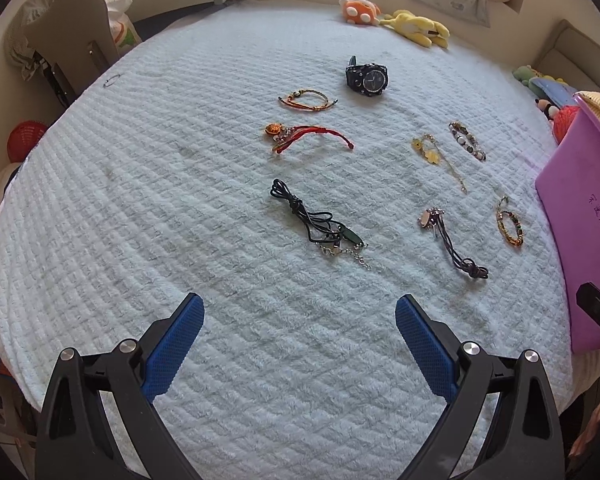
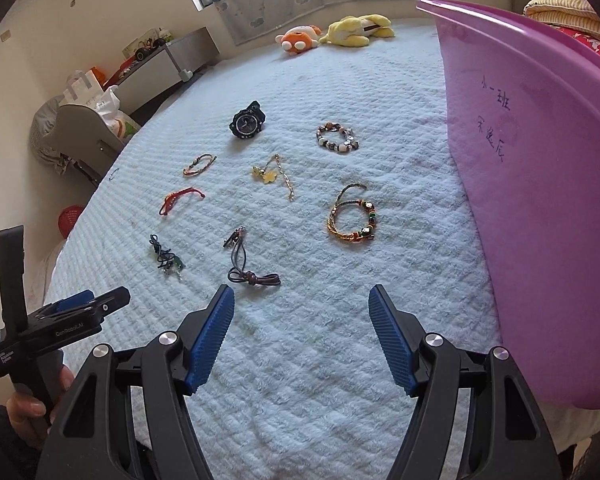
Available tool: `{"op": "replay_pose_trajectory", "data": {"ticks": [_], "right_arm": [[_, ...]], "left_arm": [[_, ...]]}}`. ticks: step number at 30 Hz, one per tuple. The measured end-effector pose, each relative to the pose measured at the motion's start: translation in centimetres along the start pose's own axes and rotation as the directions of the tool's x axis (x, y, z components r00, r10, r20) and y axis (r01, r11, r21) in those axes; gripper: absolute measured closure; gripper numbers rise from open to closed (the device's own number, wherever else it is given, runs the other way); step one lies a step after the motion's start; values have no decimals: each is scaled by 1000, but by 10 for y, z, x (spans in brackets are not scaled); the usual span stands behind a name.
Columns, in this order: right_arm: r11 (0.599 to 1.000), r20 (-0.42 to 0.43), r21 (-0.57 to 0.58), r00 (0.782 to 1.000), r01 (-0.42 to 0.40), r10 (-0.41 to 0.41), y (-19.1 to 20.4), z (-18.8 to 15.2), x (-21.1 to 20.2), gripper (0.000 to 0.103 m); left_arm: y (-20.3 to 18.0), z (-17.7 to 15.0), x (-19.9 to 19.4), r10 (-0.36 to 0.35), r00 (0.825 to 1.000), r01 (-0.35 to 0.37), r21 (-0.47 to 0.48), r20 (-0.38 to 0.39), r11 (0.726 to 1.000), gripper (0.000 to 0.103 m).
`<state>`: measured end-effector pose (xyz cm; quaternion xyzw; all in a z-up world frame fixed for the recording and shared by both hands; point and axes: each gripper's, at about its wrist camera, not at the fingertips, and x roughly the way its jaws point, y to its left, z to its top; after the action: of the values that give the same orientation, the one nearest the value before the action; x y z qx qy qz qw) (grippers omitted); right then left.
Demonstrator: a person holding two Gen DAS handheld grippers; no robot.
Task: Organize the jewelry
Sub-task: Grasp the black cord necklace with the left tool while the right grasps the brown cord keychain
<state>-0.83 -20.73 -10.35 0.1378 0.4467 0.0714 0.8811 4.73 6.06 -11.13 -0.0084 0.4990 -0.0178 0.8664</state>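
Awaiting first pick: jewelry lies spread on bed (image 1: pixel 140 208), none in bin (image 2: pixel 540 200). Left hand-held gripper (image 1: pixel 300 344) released; right hand-held gripper (image 2: pixel 302 336) released. Next, likely: close on nearest cord necklace (image 2: pixel 252 272).

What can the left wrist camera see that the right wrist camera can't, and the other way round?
Only the left wrist view shows the open left hand-held gripper from behind its blue pads and a green plush toy at the bed's right edge.

Only the right wrist view shows the open right hand-held gripper head-on and a grey wheeled cabinet.

Both show the black wristwatch, the red cord bracelet, the purple plastic bin and the white quilted blanket.
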Motion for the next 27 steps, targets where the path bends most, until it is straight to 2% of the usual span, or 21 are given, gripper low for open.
{"op": "replay_pose_trajectory", "data": {"ticks": [7,10,18,27], "right_arm": [[998,-29,-63,999,-23,22,30,-6,34,36],[996,-39,-84,999,-35,32,44,-8,48,36],[996,-36,-92,999,7,-10,55,-1,77,36],[991,-48,-127,998,44,-51,59,1,102,36]], "left_arm": [[9,12,26,-28,1000,28,7,-3,1000,8],[13,21,37,-18,1000,18,18,2,1000,8],[17,36,65,-37,999,37,14,1,999,8],[14,39,83,-66,998,66,10,-9,998,8]]}}
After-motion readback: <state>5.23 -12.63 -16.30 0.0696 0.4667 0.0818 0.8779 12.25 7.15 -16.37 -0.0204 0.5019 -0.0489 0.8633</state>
